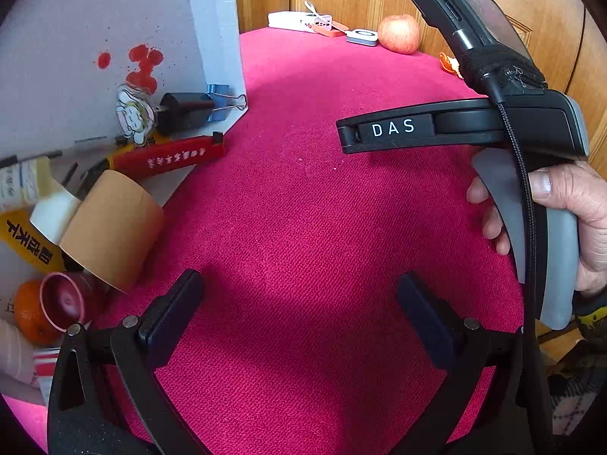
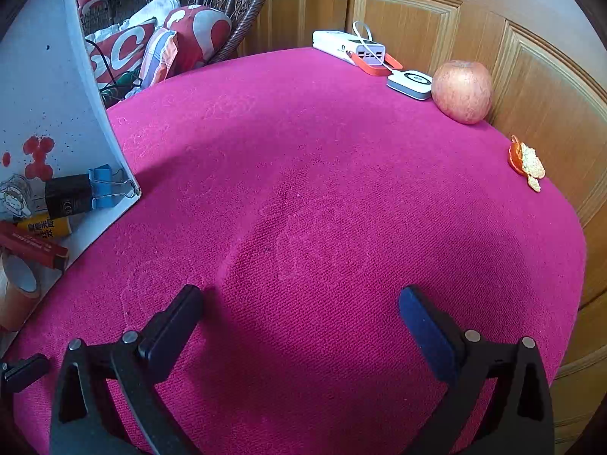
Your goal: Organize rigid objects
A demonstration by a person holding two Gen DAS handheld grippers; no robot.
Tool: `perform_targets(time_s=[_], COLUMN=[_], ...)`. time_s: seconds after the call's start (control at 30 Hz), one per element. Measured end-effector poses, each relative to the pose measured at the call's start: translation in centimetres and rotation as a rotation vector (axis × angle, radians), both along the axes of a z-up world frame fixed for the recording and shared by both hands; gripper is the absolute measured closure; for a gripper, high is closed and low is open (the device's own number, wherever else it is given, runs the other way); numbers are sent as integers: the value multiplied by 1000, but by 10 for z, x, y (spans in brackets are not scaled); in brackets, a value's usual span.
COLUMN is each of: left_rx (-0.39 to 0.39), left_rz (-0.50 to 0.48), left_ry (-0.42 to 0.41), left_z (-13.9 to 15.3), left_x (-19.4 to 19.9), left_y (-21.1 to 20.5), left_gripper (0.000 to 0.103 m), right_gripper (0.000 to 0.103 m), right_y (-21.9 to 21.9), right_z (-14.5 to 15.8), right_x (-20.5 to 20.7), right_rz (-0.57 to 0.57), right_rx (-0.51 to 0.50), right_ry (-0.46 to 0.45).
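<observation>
A white box at the left of the magenta tablecloth holds a brown tape roll, a long red box, a black adapter, a blue binder clip, a pink cup and an orange. My left gripper hovers open over bare cloth just right of the box, holding nothing. My right gripper is also open and empty over the middle of the cloth. An apple and an orange peel lie at the far right edge.
A white power bank and a white charging pad sit at the far edge. Wooden door panels stand close behind and to the right. A wicker chair with cushions is beyond the table. A hand holds the other tool.
</observation>
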State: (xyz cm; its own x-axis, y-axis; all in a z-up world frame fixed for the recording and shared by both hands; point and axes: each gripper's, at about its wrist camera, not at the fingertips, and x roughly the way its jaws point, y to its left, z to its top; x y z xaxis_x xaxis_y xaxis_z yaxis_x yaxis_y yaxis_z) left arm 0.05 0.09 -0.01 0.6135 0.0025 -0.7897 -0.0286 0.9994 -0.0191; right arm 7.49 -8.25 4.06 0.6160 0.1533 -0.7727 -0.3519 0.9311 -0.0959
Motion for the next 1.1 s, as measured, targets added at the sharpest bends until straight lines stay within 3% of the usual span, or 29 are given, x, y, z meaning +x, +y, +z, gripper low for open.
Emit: perform_targets(time_s=[1.1], left_rx=[-2], left_rz=[-4], left_ry=[0], left_z=[2], left_x=[-2], left_y=[3], left_gripper=[0], right_gripper=[0], right_y=[1], right_z=[-1], right_x=[2], right_rz=[-22], right_rx=[9], right_ry=[-7])
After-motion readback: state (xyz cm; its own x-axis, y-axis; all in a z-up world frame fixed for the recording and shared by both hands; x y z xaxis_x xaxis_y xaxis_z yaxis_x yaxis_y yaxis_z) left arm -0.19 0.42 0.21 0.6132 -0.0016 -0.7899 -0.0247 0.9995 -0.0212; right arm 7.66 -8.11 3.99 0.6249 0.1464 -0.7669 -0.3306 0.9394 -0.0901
